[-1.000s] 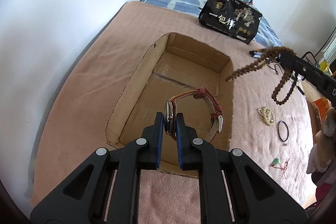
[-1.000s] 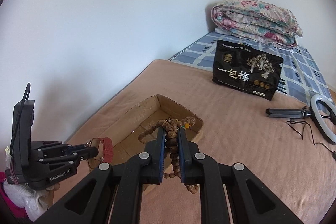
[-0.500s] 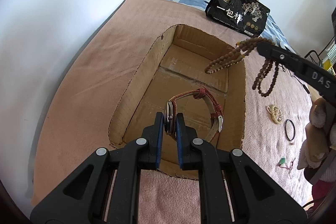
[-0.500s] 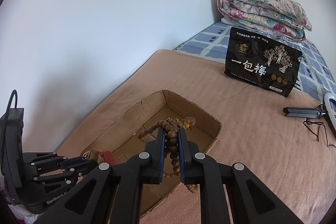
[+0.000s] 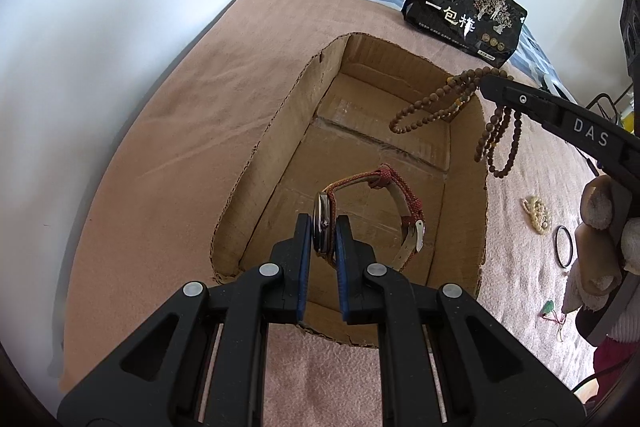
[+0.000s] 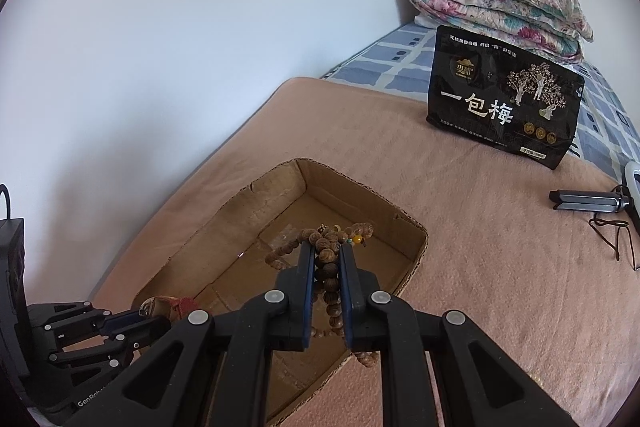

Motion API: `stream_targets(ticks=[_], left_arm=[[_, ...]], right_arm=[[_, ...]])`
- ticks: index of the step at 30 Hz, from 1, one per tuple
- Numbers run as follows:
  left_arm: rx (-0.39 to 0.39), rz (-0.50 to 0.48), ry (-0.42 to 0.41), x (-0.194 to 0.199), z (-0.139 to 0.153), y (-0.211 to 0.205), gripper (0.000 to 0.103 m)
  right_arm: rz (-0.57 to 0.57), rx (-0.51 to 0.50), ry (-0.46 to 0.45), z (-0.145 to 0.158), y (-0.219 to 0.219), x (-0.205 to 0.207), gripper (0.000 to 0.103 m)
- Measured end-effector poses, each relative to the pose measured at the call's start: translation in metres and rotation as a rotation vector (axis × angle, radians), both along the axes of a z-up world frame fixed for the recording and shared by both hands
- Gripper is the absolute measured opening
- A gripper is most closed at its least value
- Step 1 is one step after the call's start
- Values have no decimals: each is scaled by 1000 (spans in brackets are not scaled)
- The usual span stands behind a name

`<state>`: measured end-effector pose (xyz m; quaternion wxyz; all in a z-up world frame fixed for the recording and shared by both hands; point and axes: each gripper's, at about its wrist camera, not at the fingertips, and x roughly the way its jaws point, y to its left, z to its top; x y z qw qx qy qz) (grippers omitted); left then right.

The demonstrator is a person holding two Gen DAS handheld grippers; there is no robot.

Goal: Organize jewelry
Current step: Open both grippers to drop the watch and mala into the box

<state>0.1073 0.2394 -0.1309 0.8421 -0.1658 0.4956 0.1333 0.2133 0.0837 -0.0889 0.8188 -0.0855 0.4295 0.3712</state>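
Note:
My left gripper (image 5: 323,227) is shut on a watch (image 5: 376,211) with a red strap, held above the near end of an open cardboard box (image 5: 280,131). My right gripper (image 6: 325,255) is shut on a string of brown wooden beads (image 6: 326,247), which hangs over the box (image 6: 404,227). In the left wrist view the beads (image 5: 428,107) dangle from the right gripper (image 5: 486,87) over the box's far right corner. In the right wrist view the left gripper (image 6: 148,313) sits at the lower left with the watch (image 6: 172,305).
The box lies on a pink blanket (image 5: 180,131). To its right lie a pale beaded piece (image 5: 536,213), a black ring (image 5: 564,247) and a green pendant on a cord (image 5: 548,309). A black snack bag (image 6: 504,99), folded quilt (image 6: 496,3) and tripod (image 6: 588,201) lie beyond.
Both grippers have moved forward over the box. The beads have shifted from right of the box to above its far right corner. The watch now hangs over the box's inside.

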Motion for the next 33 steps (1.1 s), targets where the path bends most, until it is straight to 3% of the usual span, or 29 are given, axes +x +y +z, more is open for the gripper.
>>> stream_targets(ticks=[21, 22, 24, 26, 33], left_arm=[[9, -3, -4, 1, 0, -1, 10], [11, -4, -6, 1, 0, -1, 12], [14, -7, -16, 1, 1, -2, 29], [21, -7, -25, 0, 4, -3, 35], [29, -2, -32, -1, 8, -4, 35]], right_arm=[[20, -18, 32, -12, 12, 5, 11], [23, -20, 32, -13, 13, 5, 14], [17, -18, 20, -11, 13, 4, 33], [8, -13, 11, -9, 12, 3, 51], [-9, -13, -4, -2, 6, 0, 64]])
